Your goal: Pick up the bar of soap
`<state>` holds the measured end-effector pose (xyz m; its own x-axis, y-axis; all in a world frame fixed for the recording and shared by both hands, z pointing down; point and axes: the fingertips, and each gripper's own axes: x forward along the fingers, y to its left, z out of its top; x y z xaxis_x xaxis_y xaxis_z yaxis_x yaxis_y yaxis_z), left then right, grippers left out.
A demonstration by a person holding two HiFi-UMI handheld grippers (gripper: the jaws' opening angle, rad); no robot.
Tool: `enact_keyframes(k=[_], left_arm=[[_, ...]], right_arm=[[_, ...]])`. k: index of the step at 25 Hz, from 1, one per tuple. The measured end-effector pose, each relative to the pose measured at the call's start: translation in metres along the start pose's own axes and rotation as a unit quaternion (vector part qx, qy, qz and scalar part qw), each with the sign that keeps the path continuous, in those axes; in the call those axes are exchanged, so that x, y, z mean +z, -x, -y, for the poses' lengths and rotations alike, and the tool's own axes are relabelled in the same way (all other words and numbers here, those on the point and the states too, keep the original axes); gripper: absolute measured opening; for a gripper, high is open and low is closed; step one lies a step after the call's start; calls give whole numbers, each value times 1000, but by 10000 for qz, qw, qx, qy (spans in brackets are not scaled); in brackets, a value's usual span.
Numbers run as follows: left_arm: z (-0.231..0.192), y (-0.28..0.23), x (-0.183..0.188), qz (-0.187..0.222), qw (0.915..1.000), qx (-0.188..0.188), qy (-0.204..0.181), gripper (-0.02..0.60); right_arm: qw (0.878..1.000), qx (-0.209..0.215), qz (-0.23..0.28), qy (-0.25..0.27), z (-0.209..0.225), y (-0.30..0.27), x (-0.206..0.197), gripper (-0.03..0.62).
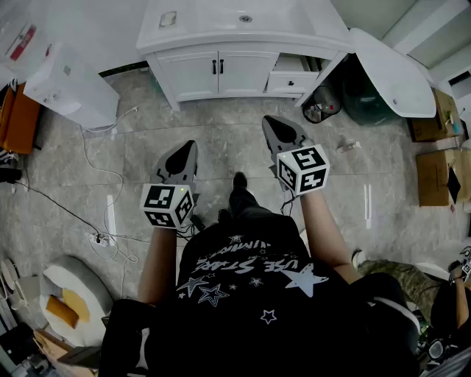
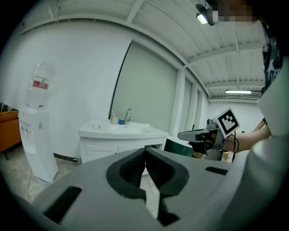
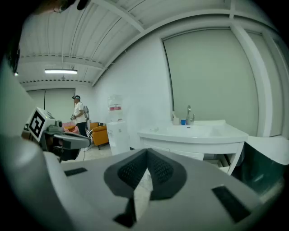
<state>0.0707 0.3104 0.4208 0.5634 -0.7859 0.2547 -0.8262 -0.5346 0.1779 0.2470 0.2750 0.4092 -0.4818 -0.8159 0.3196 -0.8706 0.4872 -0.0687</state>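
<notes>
Soap bar [image 1: 168,19] sits near the left edge of the white sink table [image 1: 243,42], upper middle of frame; our left tongs [image 1: 190,146] and right tongs [image 1: 268,119], both closed and empty, hover over open floor [image 1: 221,132].

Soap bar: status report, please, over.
Left gripper shut, empty. Right gripper shut, empty. Soap dish on vanity counter, untouched, ahead. Nothing seen blocking.
</notes>
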Motion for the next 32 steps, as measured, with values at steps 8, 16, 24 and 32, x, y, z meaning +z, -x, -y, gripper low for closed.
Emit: enact_keyframes(k=[8,16,24,32], left_arm=[[14,4,-2,1,10000,-45,-10,8],[13,29,-21,-108,9999,-3,-8,8],[-8,38,-18,-39,9999,118,59,8],[-45,27,-7,48,9995,301,124,8]], right_arm=[[9999,83,14,-130,-1,8,-6,6],[9986,-109,219,-468,-1,22,-13,6],[9945,-424,377,-877,6,18,-7,85],[9955,-331,167,-869,10,-29,-1,221]])
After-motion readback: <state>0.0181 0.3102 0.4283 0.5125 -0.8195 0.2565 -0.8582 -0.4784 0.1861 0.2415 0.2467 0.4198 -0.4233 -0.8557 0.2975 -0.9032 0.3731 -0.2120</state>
